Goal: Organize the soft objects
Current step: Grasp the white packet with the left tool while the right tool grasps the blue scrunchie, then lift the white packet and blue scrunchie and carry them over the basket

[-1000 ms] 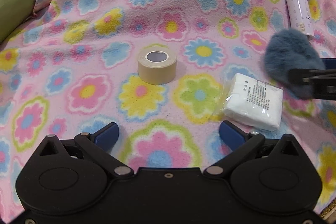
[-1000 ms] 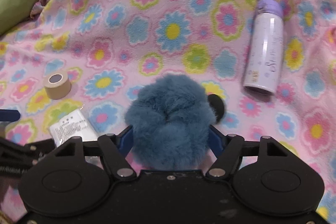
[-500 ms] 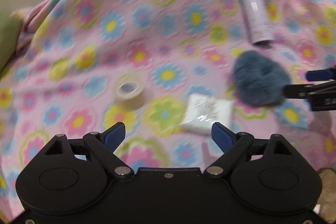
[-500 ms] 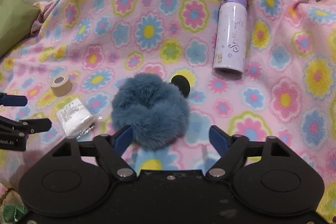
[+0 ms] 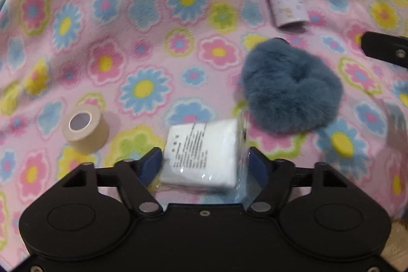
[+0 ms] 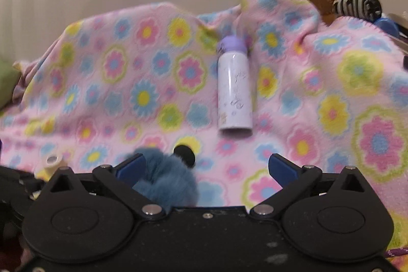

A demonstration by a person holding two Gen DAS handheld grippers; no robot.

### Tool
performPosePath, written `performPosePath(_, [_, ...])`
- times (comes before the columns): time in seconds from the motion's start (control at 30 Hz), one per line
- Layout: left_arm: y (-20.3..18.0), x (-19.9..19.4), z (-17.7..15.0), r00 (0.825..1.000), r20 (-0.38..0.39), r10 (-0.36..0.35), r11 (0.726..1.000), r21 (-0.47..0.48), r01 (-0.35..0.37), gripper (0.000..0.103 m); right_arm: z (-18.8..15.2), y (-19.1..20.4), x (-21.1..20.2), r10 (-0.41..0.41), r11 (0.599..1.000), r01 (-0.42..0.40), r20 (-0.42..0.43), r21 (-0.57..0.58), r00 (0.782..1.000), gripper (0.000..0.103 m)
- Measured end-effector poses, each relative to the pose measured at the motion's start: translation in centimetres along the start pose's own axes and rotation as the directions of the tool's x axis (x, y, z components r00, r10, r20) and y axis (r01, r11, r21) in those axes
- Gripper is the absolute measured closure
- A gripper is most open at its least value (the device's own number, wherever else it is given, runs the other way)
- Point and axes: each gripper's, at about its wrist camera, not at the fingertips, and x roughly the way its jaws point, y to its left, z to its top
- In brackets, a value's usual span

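A white packet wrapped in clear plastic (image 5: pixel 204 152) lies on the flowered pink blanket (image 5: pixel 142 42), between the two blue fingers of my left gripper (image 5: pixel 205 165), which stand close at its sides. A fluffy blue-grey scrunchie (image 5: pixel 290 91) lies just right of the packet. In the right wrist view the scrunchie (image 6: pixel 165 182) lies low at the left by the left finger. My right gripper (image 6: pixel 204 167) is open and empty, pulled back above the blanket.
A beige tape roll (image 5: pixel 85 128) stands left of the packet. A lilac bottle (image 6: pixel 234 88) lies further back. A small black disc (image 6: pixel 185 153) lies behind the scrunchie. A green cushion (image 6: pixel 6 74) is at the far left, and clutter lies beyond the blanket at the right.
My right gripper has opened, let go of the scrunchie on the blanket and pulled back. My left gripper has moved right and forward until its fingers flank the white packet.
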Motion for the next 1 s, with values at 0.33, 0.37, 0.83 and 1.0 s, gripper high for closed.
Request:
performPosePath(0.33, [3.4,-2.1,-0.6,0.998,0.012,0.061,0.979,-0.197,-0.058,0.056,-0.1,4.8,4.3,0.104,0.985,-0.122,-0.149,-0.124,0.983,0.0])
performPosePath(0.37, [3.6,-2.1,-0.6,0.998,0.007,0.058,0.977,-0.207,-0.055,0.056,-0.2,5.3,5.0,0.108,0.983,-0.132,-0.176,-0.125,0.978,0.0])
performPosePath(0.83, [4.3,-2.4,-1.6,0.994,0.043,-0.103,0.959,-0.261,0.111,0.031,-1.5,4.9,10.1,0.104,0.993,-0.118,-0.333,-0.023,0.937,0.002])
performPosePath(1.0, [3.8,-2.4,-0.9,0.993,0.051,-0.111,0.959,-0.258,0.12,0.023,-1.5,4.5,10.0,0.147,0.987,-0.161,-0.331,-0.014,0.932,0.025])
